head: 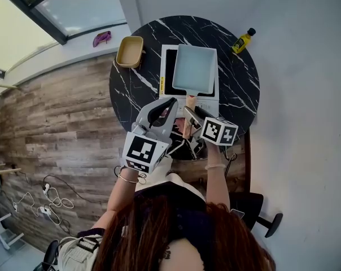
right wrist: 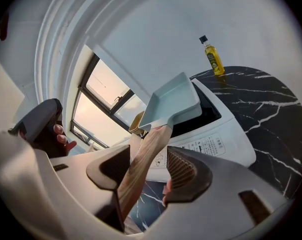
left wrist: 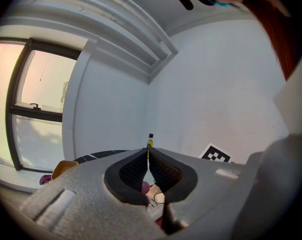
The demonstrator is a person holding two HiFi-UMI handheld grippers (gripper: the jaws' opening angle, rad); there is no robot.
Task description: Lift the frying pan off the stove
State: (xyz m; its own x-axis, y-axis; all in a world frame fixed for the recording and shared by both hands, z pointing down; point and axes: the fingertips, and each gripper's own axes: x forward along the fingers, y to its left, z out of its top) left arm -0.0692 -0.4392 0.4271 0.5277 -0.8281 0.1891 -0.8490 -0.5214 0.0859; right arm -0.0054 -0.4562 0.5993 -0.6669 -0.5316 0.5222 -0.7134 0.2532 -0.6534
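The pale-blue frying pan (head: 195,68) sits over the white stove (head: 165,89), directly ahead of your right gripper (right wrist: 148,156). Its long axis runs along that gripper's line: pan body pointing away, wooden handle (right wrist: 143,159) reaching back between the 2 jaws. They stand apart around the handle, which leans on 1 of them, not yet clamped. Your left gripper (left wrist: 148,153), just left, is closed on nothing.
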